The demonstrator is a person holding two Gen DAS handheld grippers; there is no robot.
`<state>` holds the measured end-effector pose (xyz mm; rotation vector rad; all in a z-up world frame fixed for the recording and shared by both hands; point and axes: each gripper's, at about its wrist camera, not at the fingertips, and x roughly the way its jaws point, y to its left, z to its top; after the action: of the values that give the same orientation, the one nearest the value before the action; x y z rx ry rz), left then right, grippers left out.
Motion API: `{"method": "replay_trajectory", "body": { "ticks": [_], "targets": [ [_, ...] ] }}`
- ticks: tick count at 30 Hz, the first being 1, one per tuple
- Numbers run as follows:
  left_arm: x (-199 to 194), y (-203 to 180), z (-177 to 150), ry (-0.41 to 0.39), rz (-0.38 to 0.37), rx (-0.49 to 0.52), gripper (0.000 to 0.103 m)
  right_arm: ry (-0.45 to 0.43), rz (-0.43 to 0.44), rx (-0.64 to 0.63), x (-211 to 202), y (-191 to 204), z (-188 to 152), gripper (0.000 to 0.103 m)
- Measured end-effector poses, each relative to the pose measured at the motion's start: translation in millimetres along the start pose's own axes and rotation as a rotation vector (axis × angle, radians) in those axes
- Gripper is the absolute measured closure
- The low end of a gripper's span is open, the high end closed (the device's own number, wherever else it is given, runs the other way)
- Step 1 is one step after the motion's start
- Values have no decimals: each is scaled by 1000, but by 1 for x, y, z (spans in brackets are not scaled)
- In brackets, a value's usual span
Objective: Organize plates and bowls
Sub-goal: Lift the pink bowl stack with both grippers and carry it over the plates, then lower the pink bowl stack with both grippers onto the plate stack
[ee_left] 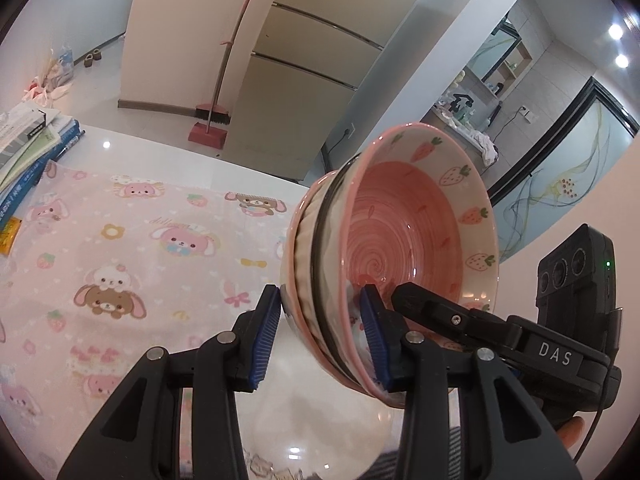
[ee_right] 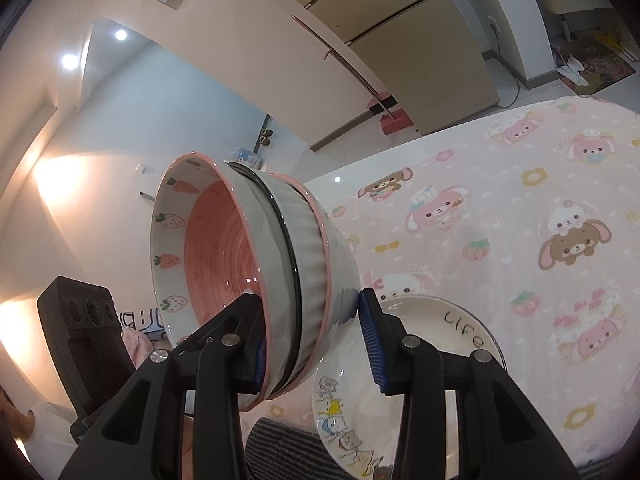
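Bowls [ee_left: 400, 240] form a nested stack of three, held tilted in the air above the table [ee_left: 160, 148], with the open mouths facing sideways. Innermost bowl: pink spiral interior, white band printed with strawberries. Middle bowl: ribbed wall, dark rim. Outermost bowl: pink rim.

Left gripper [ee_left: 320, 336]: jaws clamped across the stacked walls at the near rim, one blue pad inside the innermost bowl, the other against the outside of the stack.

Right gripper [ee_right: 316, 344]: jaws clamped across the opposite side of the same stack in the same manner.

Below the stack, plates [ee_right: 448, 320] rest on a pink cartoon-print cloth [ee_right: 520, 220] at the near table edge. Books [ee_left: 28, 148] lie at the far left of the table.
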<state>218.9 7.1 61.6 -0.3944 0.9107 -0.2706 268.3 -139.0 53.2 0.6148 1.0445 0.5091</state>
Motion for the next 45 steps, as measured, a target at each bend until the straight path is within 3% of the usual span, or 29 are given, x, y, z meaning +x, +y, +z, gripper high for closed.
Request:
{"method": "replay_trajectory", "body": {
  "ticks": [22,45],
  "targets": [
    [-40,-13,-49,-9,-4,33,63,-15,-17,-13,-40,8,-57,61],
    [2,8,-87,147,-4,-7,63,81,-96,67,-6,-34,-92,61]
  ]
}}
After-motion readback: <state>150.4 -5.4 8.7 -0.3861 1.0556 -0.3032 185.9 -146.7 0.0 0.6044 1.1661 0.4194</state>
